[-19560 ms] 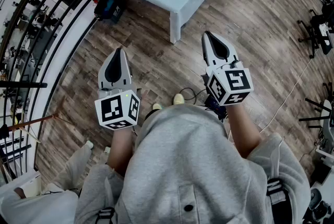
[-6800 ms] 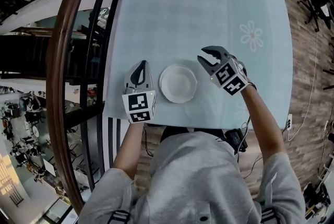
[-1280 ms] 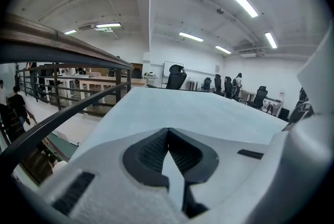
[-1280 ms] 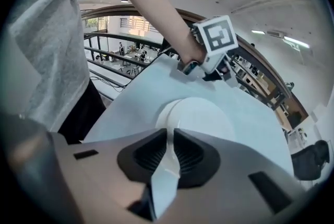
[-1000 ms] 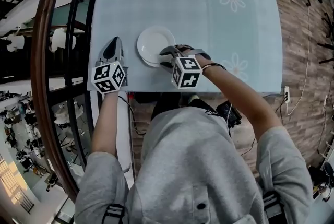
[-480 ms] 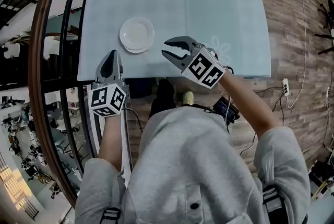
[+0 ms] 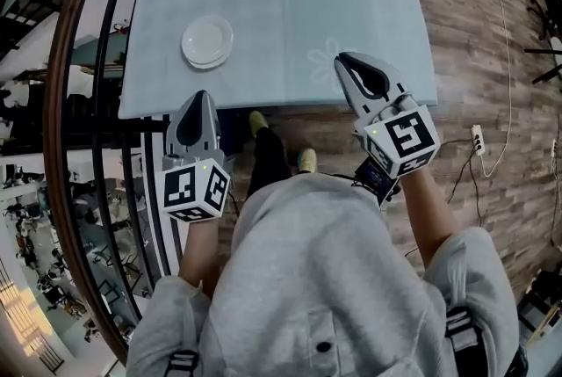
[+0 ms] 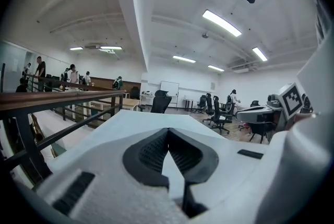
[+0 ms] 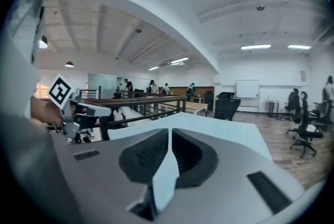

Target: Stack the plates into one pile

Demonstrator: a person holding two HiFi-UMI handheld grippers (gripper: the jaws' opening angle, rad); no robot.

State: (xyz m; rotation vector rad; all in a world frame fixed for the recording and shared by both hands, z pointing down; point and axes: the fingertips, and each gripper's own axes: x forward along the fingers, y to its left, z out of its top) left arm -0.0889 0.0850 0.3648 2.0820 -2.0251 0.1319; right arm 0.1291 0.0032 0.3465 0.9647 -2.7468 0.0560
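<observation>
Although the small pile of round white ceramic plates (image 7: 207, 41) sits as one stack in the upper left of the head view, it rests close to the left edge and near corner of the long counter under its pale blue-green flower-print cloth (image 7: 351, 6), and that placing is the main worry. Just beyond that edge runs a black metal railing with a brown wooden handrail (image 7: 63, 103), with what looks like a lower level behind it (a long way for crockery to fall). A thin crescent of the lower plate shows under the upper one, so the two may not be quite centred. A knock to the counter or a tug on the cloth could, I judge, slide the top plate off. The left claw (image 7: 200, 96) is at lower left of the frame, off the counter and well apart from the pile, its jaws together on nothing. The right claw (image 7: 344, 61) overlaps the counter's near edge at centre right, its jaws closing with nothing between them, the tips meeting in its own view. Both are clear of the plates, so the task looks finished. The likeliest mishap from here is a careless swing of either arm toward that corner, or a leg brushing the cloth's overhang above the brown wood-plank floor (image 7: 474, 59).
</observation>
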